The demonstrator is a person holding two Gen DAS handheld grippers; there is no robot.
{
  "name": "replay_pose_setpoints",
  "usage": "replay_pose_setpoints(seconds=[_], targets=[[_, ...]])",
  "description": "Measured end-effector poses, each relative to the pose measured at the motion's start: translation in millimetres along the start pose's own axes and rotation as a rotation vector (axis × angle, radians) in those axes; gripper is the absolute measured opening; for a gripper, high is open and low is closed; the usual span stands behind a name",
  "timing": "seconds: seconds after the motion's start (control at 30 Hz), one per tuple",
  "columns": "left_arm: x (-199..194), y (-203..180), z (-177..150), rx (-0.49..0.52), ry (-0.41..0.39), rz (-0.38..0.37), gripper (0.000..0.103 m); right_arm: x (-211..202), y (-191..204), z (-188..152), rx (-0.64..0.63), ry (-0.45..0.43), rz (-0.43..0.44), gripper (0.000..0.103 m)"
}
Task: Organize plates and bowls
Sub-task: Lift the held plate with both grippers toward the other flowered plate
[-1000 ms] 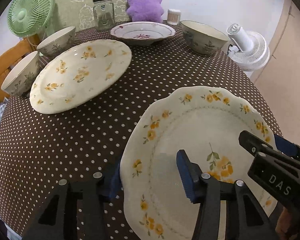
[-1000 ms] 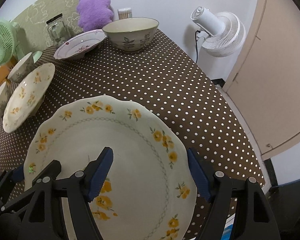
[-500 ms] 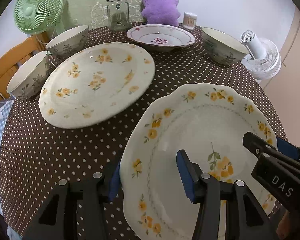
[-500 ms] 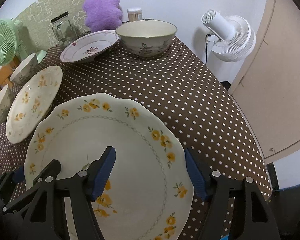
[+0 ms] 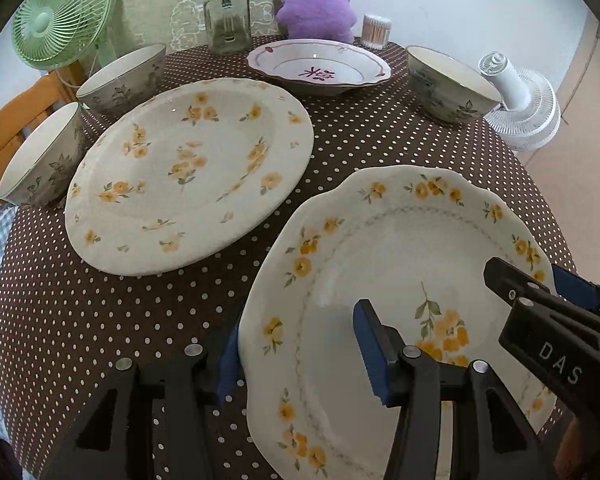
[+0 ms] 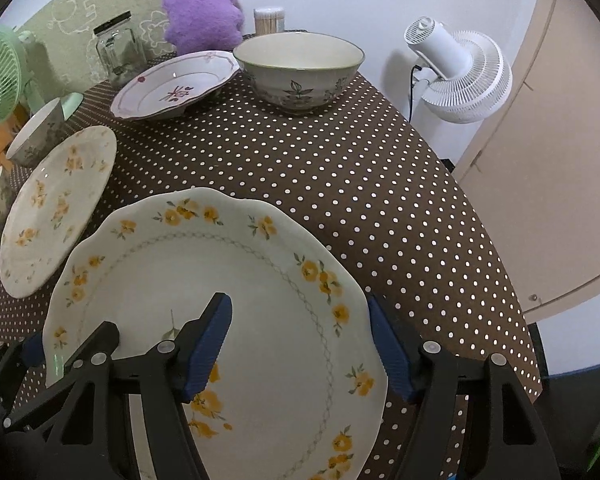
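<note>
We hold the scalloped plate [image 5: 400, 280] with both grippers, left gripper [image 5: 300, 356] and right gripper [image 6: 300, 344], jaws spread astride its opposite rims, above the desk [image 6: 340, 168]; plate and nearby bowl [image 6: 300, 68] appear empty
</note>
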State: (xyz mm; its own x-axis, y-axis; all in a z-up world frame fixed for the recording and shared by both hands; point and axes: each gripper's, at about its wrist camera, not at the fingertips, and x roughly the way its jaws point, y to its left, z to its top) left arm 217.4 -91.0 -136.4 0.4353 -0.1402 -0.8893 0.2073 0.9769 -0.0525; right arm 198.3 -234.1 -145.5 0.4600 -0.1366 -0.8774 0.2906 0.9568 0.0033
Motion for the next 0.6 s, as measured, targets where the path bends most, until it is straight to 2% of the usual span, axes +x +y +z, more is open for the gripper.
replay_pose_setpoints(seconds=[0.1, 0.17, 0.27, 0.43, 0.6], targets=[[-1.1, 0.8, -1.8, -0.004, -0.001, -0.015, 0.059, -1.0, -2.7, -0.3, 0.013, 0.000, 0.011, 0.072], [-4.6, 0.1, -3.4, -0.006, -0.002, -0.009, 0.074, -4.2, -3.2, 0.6, 0.014, -0.002, 0.018, 0.073], [-15.5, 2.5, -6.4, -0.030, -0.015, 0.013, 0.083, -10.7, -2.6, 1.1, -0.008, -0.001, 0.039, 0.077], [-36.0, 7.4, -9.6, -0.092, -0.038, 0.054, 0.088, -26.0, -4.3, 1.1, -0.046, -0.015, 0.117, 0.078], [-60.6, 4.9, -14.7, -0.124, -0.087, 0.079, 0.091, -53.6, -1.8, 1.0, -0.109, -0.090, 0.172, 0.078]])
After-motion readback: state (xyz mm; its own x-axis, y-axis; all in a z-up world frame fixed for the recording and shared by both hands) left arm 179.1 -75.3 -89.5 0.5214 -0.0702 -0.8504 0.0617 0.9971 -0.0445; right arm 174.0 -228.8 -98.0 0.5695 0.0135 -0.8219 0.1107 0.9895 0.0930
